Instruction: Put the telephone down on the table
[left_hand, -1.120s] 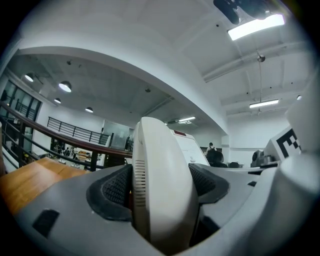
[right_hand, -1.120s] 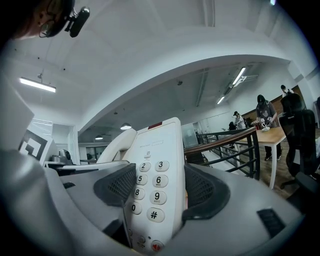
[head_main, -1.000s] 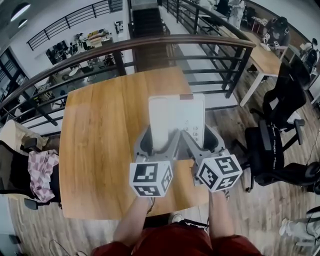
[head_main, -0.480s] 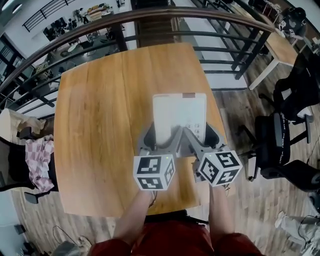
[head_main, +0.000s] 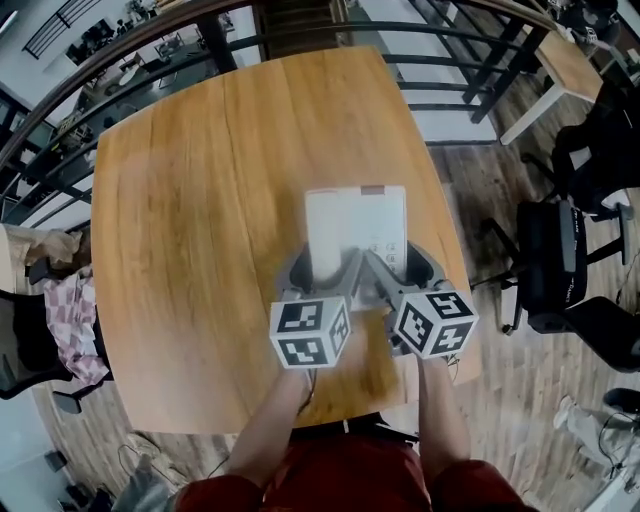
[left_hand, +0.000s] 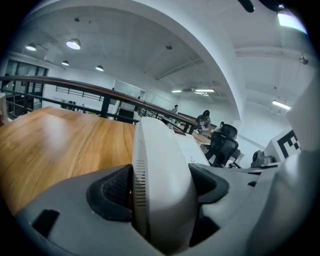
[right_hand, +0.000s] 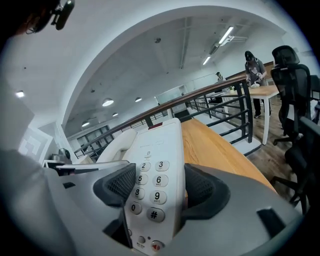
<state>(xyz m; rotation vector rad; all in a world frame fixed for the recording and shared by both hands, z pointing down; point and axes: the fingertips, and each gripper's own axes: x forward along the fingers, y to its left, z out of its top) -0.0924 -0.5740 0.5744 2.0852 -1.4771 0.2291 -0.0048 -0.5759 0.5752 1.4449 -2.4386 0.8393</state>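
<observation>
A white desk telephone (head_main: 355, 225) with a handset on its left and a keypad on its right is held over the wooden table (head_main: 200, 200). My left gripper (head_main: 325, 270) is shut on the telephone's handset side (left_hand: 160, 175), and the dark pads (left_hand: 115, 187) press both flanks. My right gripper (head_main: 395, 268) is shut on the keypad side (right_hand: 152, 185), where number keys show between the pads (right_hand: 122, 185). Both hold the near edge. Whether the telephone touches the table I cannot tell.
A dark railing (head_main: 300, 15) runs along the table's far edge, with a stairwell beyond. Black office chairs (head_main: 570, 260) stand to the right on the wood floor. A chair with checked cloth (head_main: 70, 320) is at the left. The table's right edge (head_main: 440, 200) lies close to the telephone.
The telephone and both grippers have come lower and nearer the table's near right part. The head camera has tipped further down. Both grips are unchanged.
</observation>
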